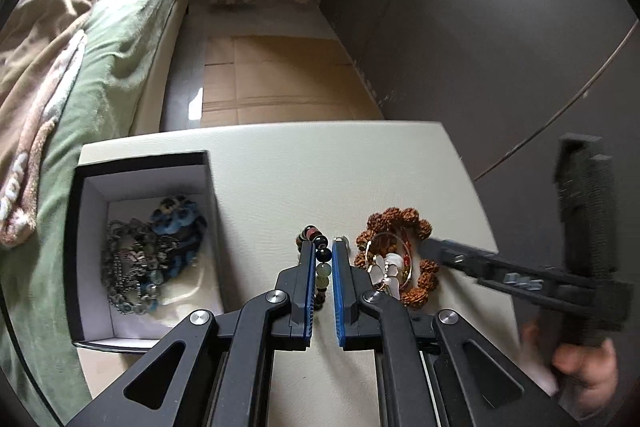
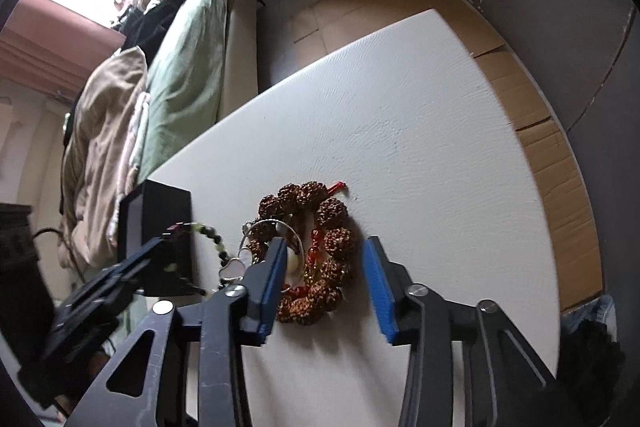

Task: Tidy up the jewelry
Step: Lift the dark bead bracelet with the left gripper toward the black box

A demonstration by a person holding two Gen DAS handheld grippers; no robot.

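My left gripper (image 1: 322,251) is shut on a bracelet of dark and green beads (image 1: 323,269), just above the white table (image 1: 280,179); in the right wrist view the bracelet (image 2: 212,239) hangs from it. A brown seed-bead bracelet (image 1: 424,269) lies to its right with a thin gold hoop (image 1: 390,235) and a white heart pendant (image 1: 390,265) on it. My right gripper (image 2: 324,247) is open, its jaws on either side of the brown bracelet (image 2: 336,243). The black box (image 1: 80,227) at the left holds silver chains (image 1: 124,263) and blue beads (image 1: 180,223).
A bed with a green cover (image 1: 108,67) and a beige blanket (image 1: 36,39) runs along the table's left. Cardboard (image 1: 276,79) covers the floor beyond the table. A dark wall (image 1: 500,27) stands at the right. The table's far edge (image 1: 280,127) is near.
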